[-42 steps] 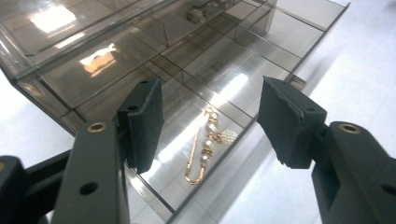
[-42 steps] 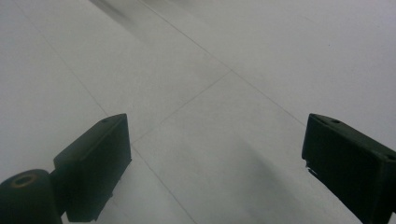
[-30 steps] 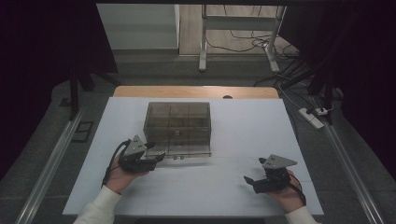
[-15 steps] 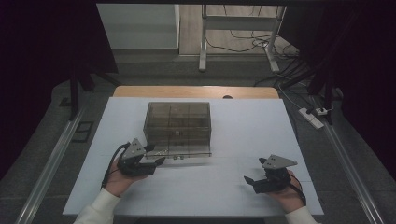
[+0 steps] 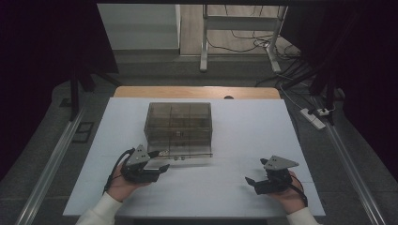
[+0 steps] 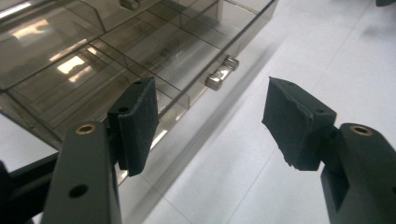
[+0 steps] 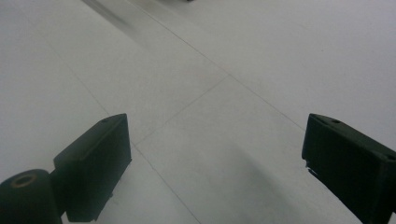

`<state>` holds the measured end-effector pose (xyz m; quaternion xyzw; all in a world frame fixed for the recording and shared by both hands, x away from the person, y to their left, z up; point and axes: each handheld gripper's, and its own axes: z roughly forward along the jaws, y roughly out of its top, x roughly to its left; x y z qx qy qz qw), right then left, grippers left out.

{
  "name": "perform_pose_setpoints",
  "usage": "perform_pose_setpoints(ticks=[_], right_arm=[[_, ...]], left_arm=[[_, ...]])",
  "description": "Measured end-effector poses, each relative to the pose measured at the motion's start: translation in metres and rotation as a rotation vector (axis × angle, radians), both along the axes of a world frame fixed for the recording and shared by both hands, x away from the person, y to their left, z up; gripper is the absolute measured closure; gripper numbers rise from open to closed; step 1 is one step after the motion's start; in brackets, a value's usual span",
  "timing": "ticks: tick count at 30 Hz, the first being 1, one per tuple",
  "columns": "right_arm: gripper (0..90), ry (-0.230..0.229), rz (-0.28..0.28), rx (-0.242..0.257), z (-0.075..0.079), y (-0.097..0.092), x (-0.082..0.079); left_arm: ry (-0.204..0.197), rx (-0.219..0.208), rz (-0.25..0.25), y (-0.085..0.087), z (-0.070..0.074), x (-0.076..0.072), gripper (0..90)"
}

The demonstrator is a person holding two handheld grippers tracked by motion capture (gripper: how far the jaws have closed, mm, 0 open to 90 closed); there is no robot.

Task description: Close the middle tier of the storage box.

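Item: smoked transparent drawer box (image 5: 179, 129), set on the white table (image 5: 244, 126) near its middle, toward the left. The lowest drawer (image 6: 154, 51) is seen drawn slightly forward, its small metal handle (image 6: 222, 73) facing the person.

Left gripper (image 5: 159, 161): held at the box's front left corner, just beside the lowest drawer. Its jaws are spread wide and nothing is gripped. In the left gripper view the handle is seen ahead of the pads, between their lines but beyond their tips; the left pad (image 6: 136, 123) lies over the drawer's front edge, contact not determinable.

Right gripper (image 5: 251, 183): rested low over bare table, well apart from the box. Its jaws are released, with only tabletop between them.
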<state>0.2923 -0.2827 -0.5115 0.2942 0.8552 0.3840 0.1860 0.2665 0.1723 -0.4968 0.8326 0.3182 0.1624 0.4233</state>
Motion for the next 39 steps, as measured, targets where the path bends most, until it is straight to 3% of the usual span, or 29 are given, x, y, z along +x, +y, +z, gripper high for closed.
perform_pose_setpoints(ticks=[15,22,29,39], right_arm=[[7.9,0.004,0.005,-0.010,-0.001,0.000,-0.001],[7.9,0.002,0.007,-0.017,-0.001,0.000,-0.002],[7.9,0.004,0.007,-0.018,-0.002,0.001,-0.002],[7.9,0.005,0.015,-0.024,-0.003,0.002,-0.001]], left_arm=[[0.015,0.033,-0.046,-0.014,-0.010,-0.002,40.0],[-0.008,0.070,-0.067,-0.025,-0.016,-0.004,57.3],[-0.006,0.106,-0.046,-0.026,-0.021,-0.001,87.7],[-0.022,0.150,0.012,-0.035,-0.026,0.011,88.7]])
